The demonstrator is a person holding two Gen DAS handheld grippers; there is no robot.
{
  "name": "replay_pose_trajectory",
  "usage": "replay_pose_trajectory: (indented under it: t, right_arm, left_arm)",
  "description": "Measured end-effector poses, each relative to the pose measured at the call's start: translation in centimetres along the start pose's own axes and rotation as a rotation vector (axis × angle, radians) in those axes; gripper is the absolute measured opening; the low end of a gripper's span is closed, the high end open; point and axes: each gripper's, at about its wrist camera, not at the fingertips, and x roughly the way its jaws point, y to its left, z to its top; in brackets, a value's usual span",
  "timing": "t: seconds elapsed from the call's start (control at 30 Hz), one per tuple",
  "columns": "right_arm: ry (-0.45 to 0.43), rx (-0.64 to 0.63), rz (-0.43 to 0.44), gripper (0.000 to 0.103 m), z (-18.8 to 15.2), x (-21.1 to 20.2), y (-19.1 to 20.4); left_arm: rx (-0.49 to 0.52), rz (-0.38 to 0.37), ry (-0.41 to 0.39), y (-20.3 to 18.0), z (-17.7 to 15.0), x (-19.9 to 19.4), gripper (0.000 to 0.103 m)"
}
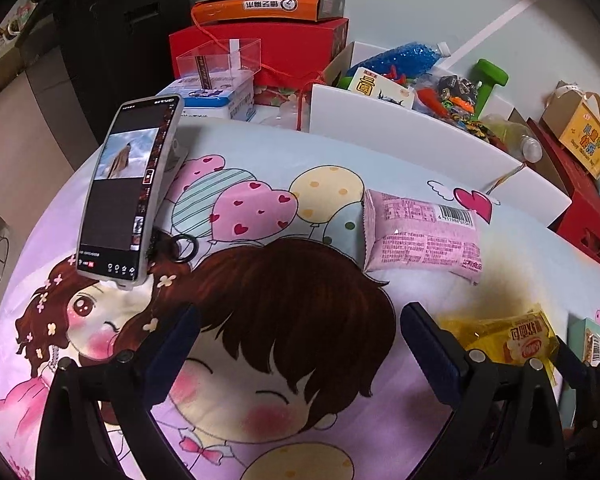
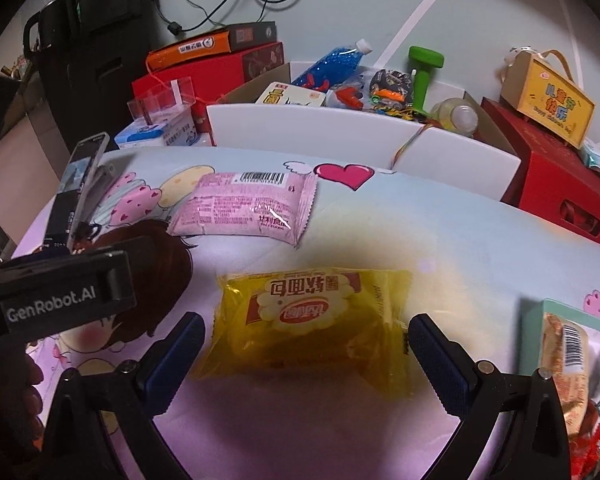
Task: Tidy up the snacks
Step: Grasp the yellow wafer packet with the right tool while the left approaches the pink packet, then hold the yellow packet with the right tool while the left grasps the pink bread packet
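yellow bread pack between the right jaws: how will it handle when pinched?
Yellow pack looks like glossy film around a soft bun, so it will probably squash and crinkle rather than resist. Likely light for its size. The shiny wrapper may slip between the pads of the open right hand-held gripper. It lies flat on the cloth, so it should not roll.

The yellow snack packet is translucent plastic film, glossy and crinkled; the pink snack packet is duller film with a serrated sealed edge and one small glint; the printed sheet beneath them is soft matt cloth; the right gripper has matt black plastic arms, ribbed blue pads and small shiny metal pins; the phone has a glossy glass screen; the clear box is hard transparent plastic.
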Motion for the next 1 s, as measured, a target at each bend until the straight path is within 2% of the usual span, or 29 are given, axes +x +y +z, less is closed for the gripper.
replay_pose_trajectory:
  t: [0.33, 0.5, 0.63, 1.0]
  right_arm:
    - [0.014, 0.033, 0.033, 0.103, -0.2, 0.7, -0.9]
    - [0.013, 0.041, 0.049, 0.096, -0.2, 0.6, -1.1]
    - [0.012, 0.042, 0.065, 0.087, -0.2, 0.7, -1.0]
    - [0.005, 0.054, 0.092, 0.084, -0.3, 0.6, -1.4]
  left_arm:
    - [0.031, 0.016, 0.019, -1.1, -0.4, 1.2, 0.1]
    - [0.05, 0.016, 0.019, -1.7, -0.5, 1.2, 0.1]
    - [0.056, 0.017, 0.022, -1.9, -0.5, 1.4, 0.1]
    - [0.069, 0.016, 0.017, -2.6, -0.5, 1.3, 0.1]
